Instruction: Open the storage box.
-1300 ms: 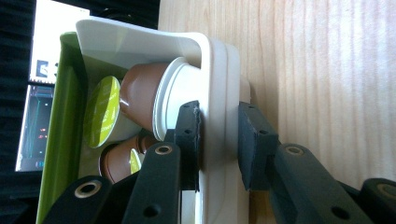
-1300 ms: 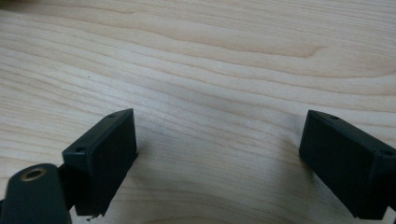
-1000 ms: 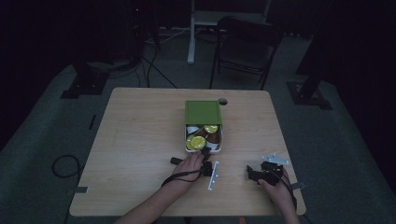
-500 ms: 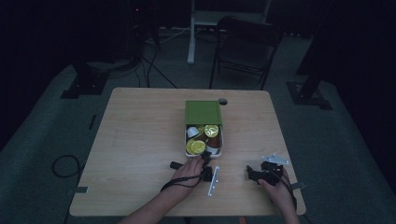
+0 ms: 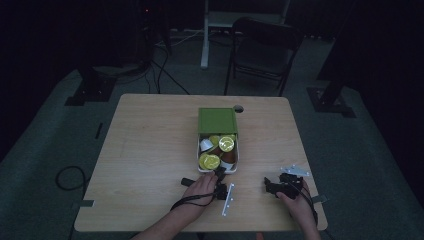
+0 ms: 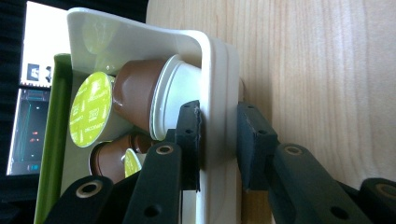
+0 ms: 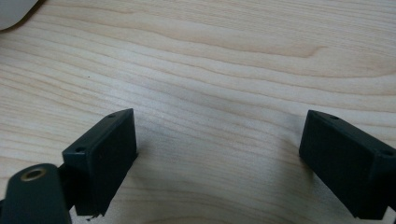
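A white tray [image 5: 218, 150] of coffee capsules is seen near the middle of the wooden tabletop [image 5: 150, 150], its far half slid under a green sleeve [image 5: 217, 121]. The near wall of the tray [image 6: 215, 116] is clamped by the left gripper [image 6: 218, 135]: in the left gripper view one of its jaws is set inside the tray and the other outside, with the white wall pinched between them. In the high view this gripper [image 5: 219, 176] is found at the tray's near edge, held by the left hand [image 5: 200, 187].

Inside the tray, a brown capsule with a white rim [image 6: 149, 100] is lying on its side right against the clamped wall, touching the inner jaw. A capsule with a lime-green lid [image 6: 91, 109] is seen just beyond it, and a further brown capsule [image 6: 109, 156] is partly hidden behind the jaw. From above, green-lidded capsules [image 5: 226, 143] and a white one [image 5: 206, 145] are visible in the tray's open half.

The right gripper [image 5: 274, 186] is held in the right hand [image 5: 300, 205], well to the right of the tray and nearer the person. Its jaws [image 7: 217, 158] are spread wide over bare wood, with nothing between them. A corner of the tray [image 7: 16, 11] is caught at the upper left of the right gripper view.
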